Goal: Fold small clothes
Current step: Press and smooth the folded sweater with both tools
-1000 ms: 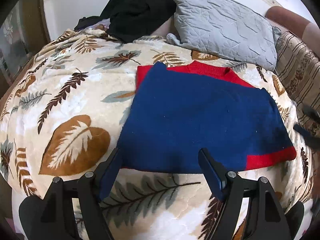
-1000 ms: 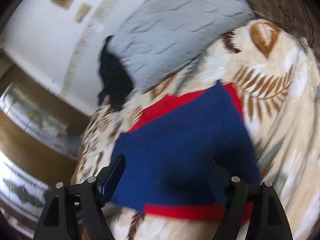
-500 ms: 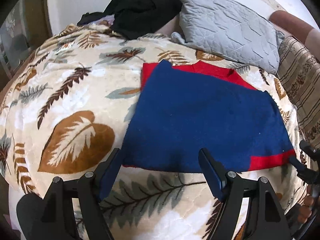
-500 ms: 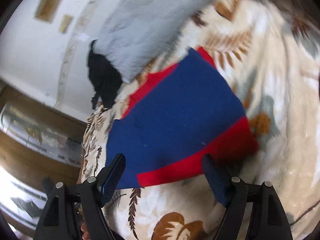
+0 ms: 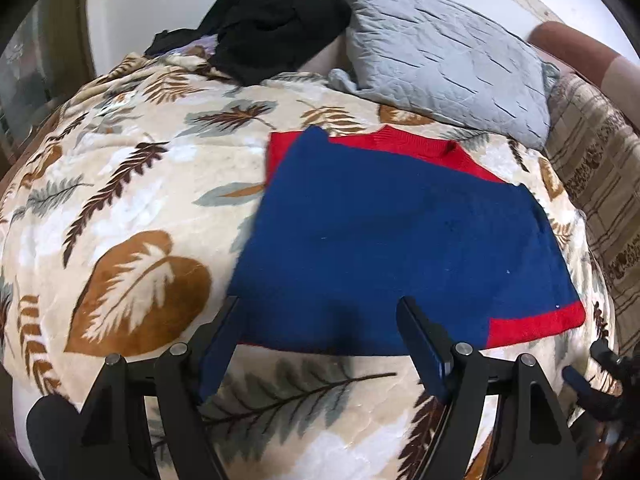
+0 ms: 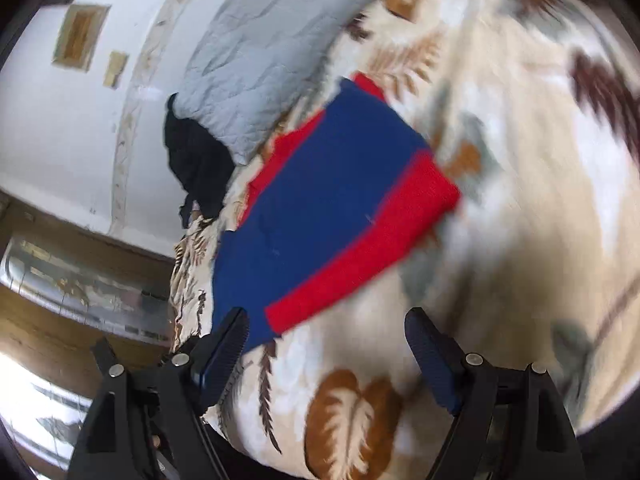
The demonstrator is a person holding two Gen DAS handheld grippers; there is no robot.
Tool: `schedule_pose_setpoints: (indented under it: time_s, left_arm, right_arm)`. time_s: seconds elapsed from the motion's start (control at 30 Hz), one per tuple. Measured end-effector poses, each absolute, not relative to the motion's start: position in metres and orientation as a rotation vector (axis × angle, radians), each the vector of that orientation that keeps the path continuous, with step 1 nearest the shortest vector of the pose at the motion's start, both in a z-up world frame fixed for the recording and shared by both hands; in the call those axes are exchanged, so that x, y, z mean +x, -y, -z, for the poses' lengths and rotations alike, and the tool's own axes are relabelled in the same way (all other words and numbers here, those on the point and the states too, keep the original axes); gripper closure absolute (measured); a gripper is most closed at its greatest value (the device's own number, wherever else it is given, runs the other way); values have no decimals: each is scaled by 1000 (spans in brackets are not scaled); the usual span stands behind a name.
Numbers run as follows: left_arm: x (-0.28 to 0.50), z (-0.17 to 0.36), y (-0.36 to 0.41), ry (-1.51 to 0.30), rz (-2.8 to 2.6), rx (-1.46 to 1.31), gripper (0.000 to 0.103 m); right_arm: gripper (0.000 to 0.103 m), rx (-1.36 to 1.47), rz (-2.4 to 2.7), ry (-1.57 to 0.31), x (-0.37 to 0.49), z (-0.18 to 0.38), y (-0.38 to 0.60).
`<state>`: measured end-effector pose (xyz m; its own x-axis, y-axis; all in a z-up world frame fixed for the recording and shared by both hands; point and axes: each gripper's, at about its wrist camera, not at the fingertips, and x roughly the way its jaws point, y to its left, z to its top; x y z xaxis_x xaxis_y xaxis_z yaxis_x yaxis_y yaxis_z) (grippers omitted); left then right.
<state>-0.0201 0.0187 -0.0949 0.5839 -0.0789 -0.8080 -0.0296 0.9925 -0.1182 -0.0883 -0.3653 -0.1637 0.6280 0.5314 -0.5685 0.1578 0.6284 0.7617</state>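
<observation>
Blue knit, edged in red, lies flat on the bed: the sweater point(image 5: 400, 248) is already doubled over into a rough rectangle, with a red band showing along its far edge and a red strip at its near right corner. It sits just ahead of the left tongs point(image 5: 320, 344), whose jaws stand wide and hold nothing, their tips level with its near hem. The right tongs point(image 6: 326, 354) are likewise wide and empty, off to the garment's right side with the red strip ahead of them; that view is blurred.

Judging by the shape, one fold is done and another is due. The next move calls for pinching the near hem or a corner through both layers, lifting low, and carrying it across without dragging the lower layer askew.

The knit looks soft and fairly thick, likely to hold a crease loosely. Beneath it the fleece blanket point(image 5: 132, 208) is plush, cream with brown and grey leaves. Beyond lie a quilted grey pillow point(image 5: 444, 60) and a crumpled black garment point(image 5: 276, 16).
</observation>
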Motion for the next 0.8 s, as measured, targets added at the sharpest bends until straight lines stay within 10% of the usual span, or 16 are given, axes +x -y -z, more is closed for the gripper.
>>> schedule_pose_setpoints:
  time_s: [0.8]
  left_arm:
    - [-32, 96, -43, -919, 20, -175, 25]
  right_arm:
    - [20, 965, -208, -883, -74, 159, 361]
